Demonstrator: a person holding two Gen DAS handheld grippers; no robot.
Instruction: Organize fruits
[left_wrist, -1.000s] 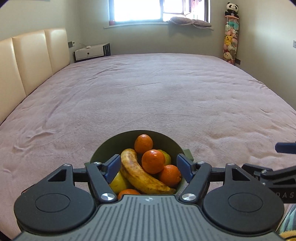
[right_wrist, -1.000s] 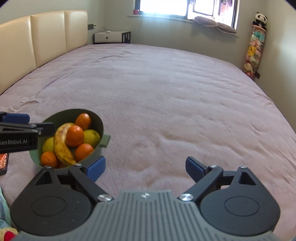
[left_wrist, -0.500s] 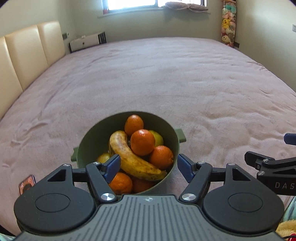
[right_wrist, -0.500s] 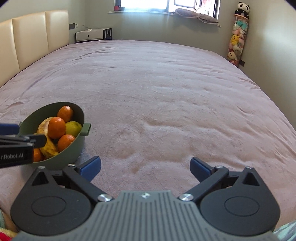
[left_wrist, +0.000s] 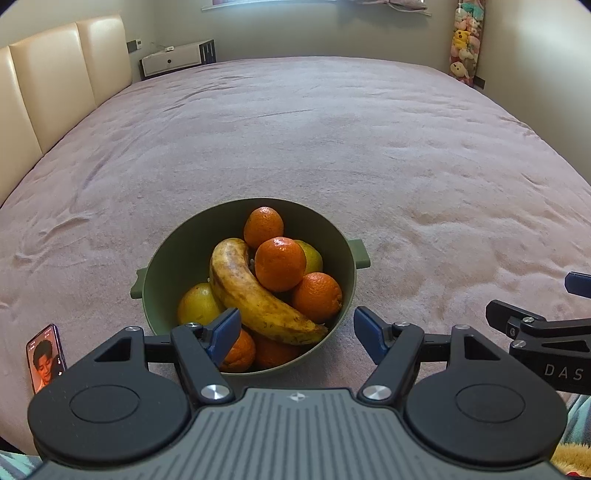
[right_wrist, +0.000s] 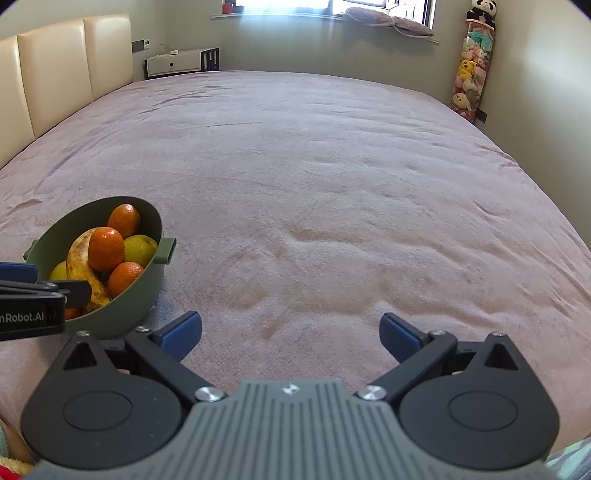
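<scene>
A green bowl (left_wrist: 162, 266) with side handles sits on the pink bedspread, holding a spotted banana (left_wrist: 255, 291), several oranges (left_wrist: 280, 264) and yellow-green fruits (left_wrist: 197, 304). My left gripper (left_wrist: 295, 330) is open and empty, raised over the bowl's near rim. The bowl also shows at the left of the right wrist view (right_wrist: 125, 299), with the banana (right_wrist: 83, 262) and oranges (right_wrist: 107, 249) in it. My right gripper (right_wrist: 290, 330) is open and empty over bare bedspread, to the right of the bowl.
A phone (left_wrist: 46, 356) lies on the bed left of the bowl. A cream headboard (left_wrist: 55, 81) is at the left, a white nightstand (left_wrist: 177, 61) at the far wall, and hanging plush toys (left_wrist: 465, 51) at the far right.
The left gripper has pulled back and risen, so the whole bowl and the phone now show. The right gripper has shifted slightly; the bowl sits farther left in its view. Both stay open.
</scene>
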